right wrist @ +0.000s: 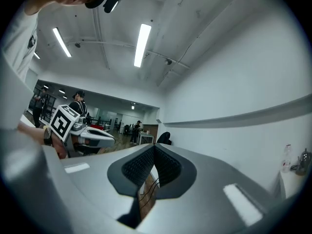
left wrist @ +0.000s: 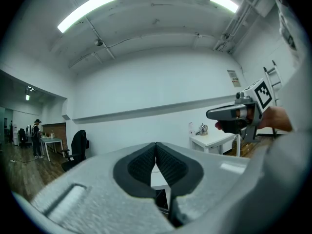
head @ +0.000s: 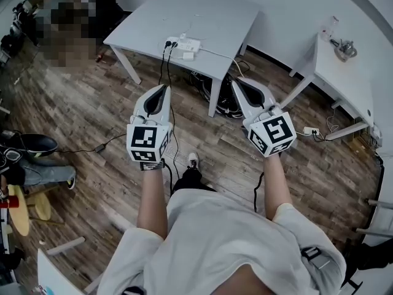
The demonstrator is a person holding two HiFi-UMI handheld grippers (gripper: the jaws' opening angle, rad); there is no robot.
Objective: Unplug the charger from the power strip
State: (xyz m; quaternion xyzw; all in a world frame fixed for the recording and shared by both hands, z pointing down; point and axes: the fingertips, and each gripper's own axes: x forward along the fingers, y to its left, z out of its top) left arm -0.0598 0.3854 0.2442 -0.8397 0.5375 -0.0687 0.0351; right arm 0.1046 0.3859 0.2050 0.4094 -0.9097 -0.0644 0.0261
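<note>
Left gripper (head: 163, 90) and right gripper (head: 237, 82), both pressed together and empty, aim from mid-frame at the charger (head: 172, 42) plugged into the power strip (head: 187, 45) on the upper-centre counter (head: 202, 14), likely readying a reach.

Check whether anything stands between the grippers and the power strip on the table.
Nothing visible does. The power strip lies at the near edge of the table, with only floor between it and the left gripper and right gripper. Black cables hang below it.
</note>
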